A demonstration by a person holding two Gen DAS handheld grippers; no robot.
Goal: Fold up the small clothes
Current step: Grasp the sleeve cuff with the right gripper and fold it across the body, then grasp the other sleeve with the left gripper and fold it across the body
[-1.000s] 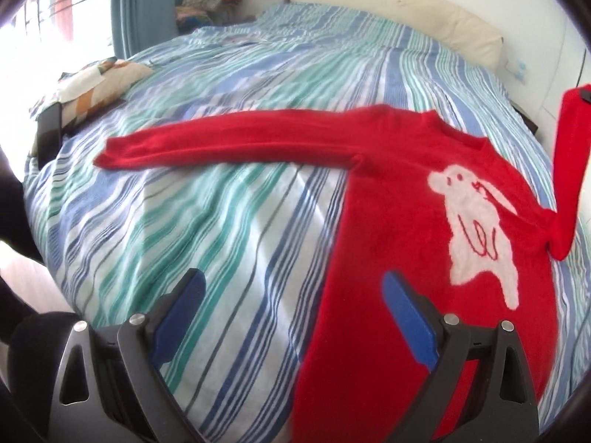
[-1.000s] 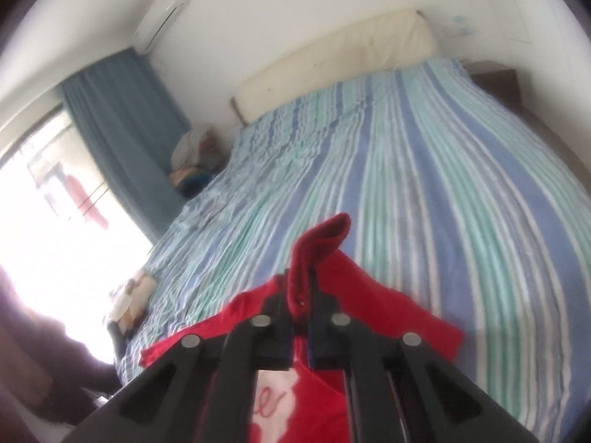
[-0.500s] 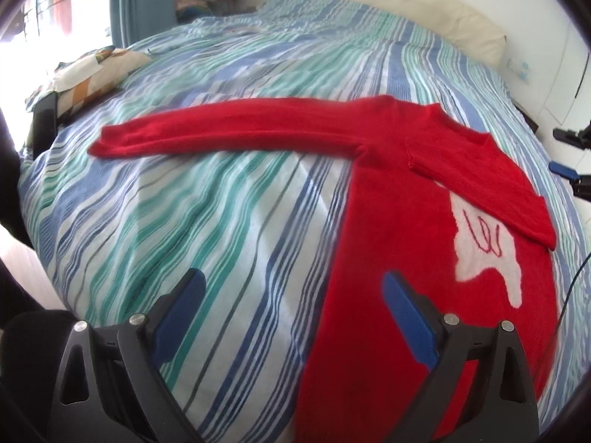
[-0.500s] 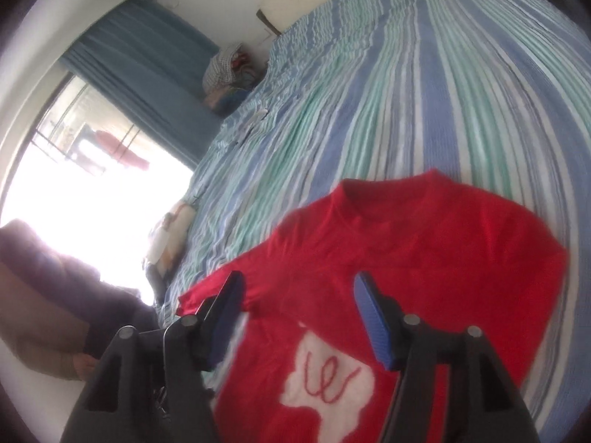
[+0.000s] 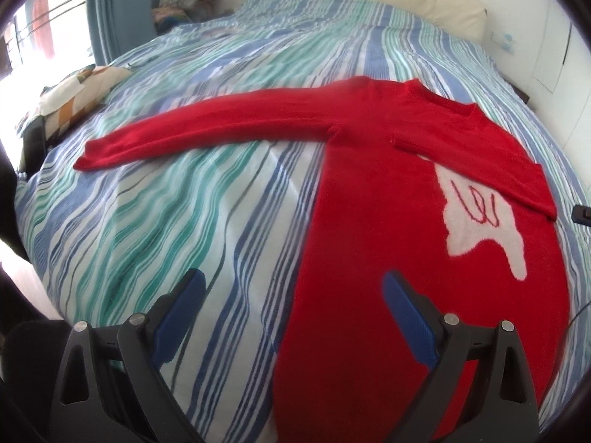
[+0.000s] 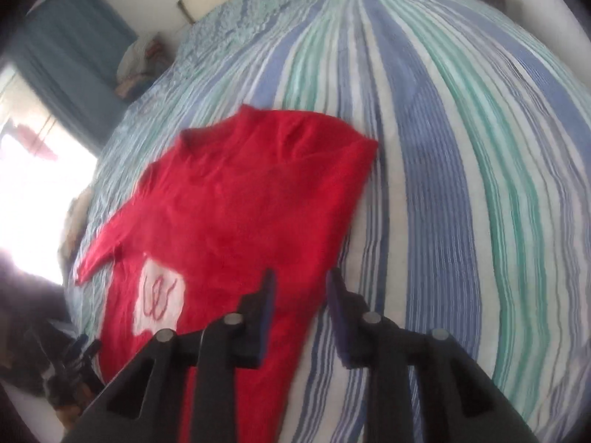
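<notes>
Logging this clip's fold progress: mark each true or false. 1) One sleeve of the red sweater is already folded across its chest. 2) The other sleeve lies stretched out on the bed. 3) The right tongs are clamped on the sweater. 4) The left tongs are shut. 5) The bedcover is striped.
1) True: a sleeve lies across the red sweater, partly covering the white figure.
2) True: the long sleeve lies flat on the bed.
3) False: the right tongs are open and hold nothing.
4) False: the left tongs are wide open.
5) True: the bedcover has blue, green and white stripes.
</notes>
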